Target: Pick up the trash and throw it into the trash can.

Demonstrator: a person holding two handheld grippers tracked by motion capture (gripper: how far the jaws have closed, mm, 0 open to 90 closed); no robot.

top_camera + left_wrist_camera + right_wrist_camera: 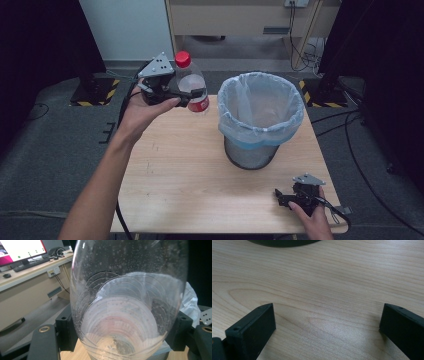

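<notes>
Jaws of the left gripper [192, 95] clamp one bottle [191, 82] beside one bin [260, 120]; the right gripper [285, 196] gapes wide.

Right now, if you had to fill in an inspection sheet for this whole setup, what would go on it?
Surface: light wooden table, bare apart from the bin.
Job's things: clear plastic bottle with a red cap, held in the air left of the bin; mesh waste bin lined with a pale bag, standing on the table.
Clutter: nothing seen.
Grippers: left gripper clamps the bottle, jaws on either side of it; right gripper rests low at the table's near right corner, jaws wide apart and empty.
Cables: one trails from each gripper; more lie on the floor to the right.
Surroundings: grey floor, hazard-striped stand bases, a desk with a monitor and keyboard.
</notes>
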